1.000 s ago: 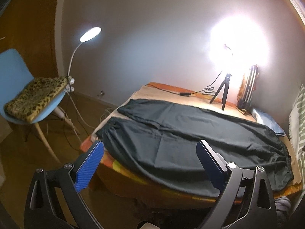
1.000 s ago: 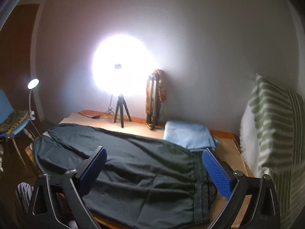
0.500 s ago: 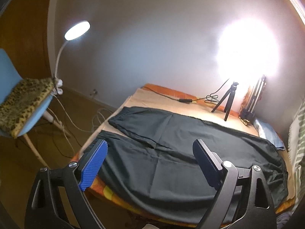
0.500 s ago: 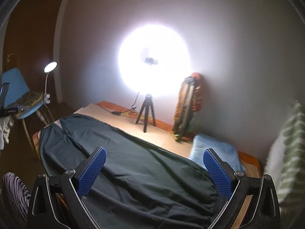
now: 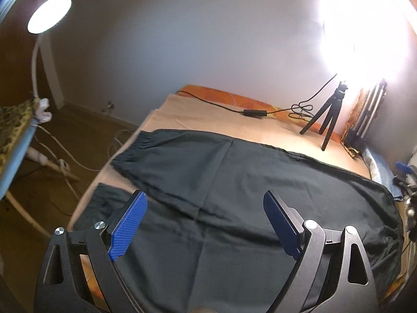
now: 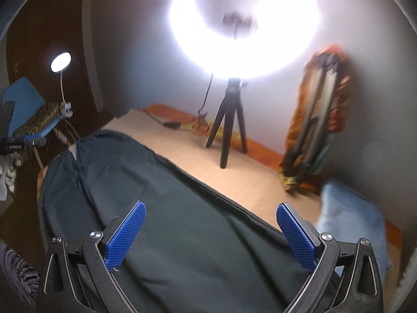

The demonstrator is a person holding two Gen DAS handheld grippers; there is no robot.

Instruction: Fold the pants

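Observation:
Dark green pants (image 5: 234, 182) lie flat and spread out on a beige sheet (image 5: 208, 120) on the bed, leg cuffs to the left, waist to the right. They also show in the right wrist view (image 6: 161, 203). My left gripper (image 5: 206, 221) is open and empty, hovering over the near leg. My right gripper (image 6: 211, 232) is open and empty, above the waist end of the pants. Neither gripper touches the fabric.
A ring light on a small black tripod (image 6: 229, 122) stands at the bed's far edge with its cable (image 5: 234, 109). A folded tripod (image 6: 315, 120) leans on the wall. A light blue cloth (image 6: 354, 221) lies at the right. A blue chair (image 6: 26, 109) and a lamp (image 5: 49, 13) stand to the left.
Both grippers have moved forward and lower over the bed; the pants now fill more of each view. Both stay open.

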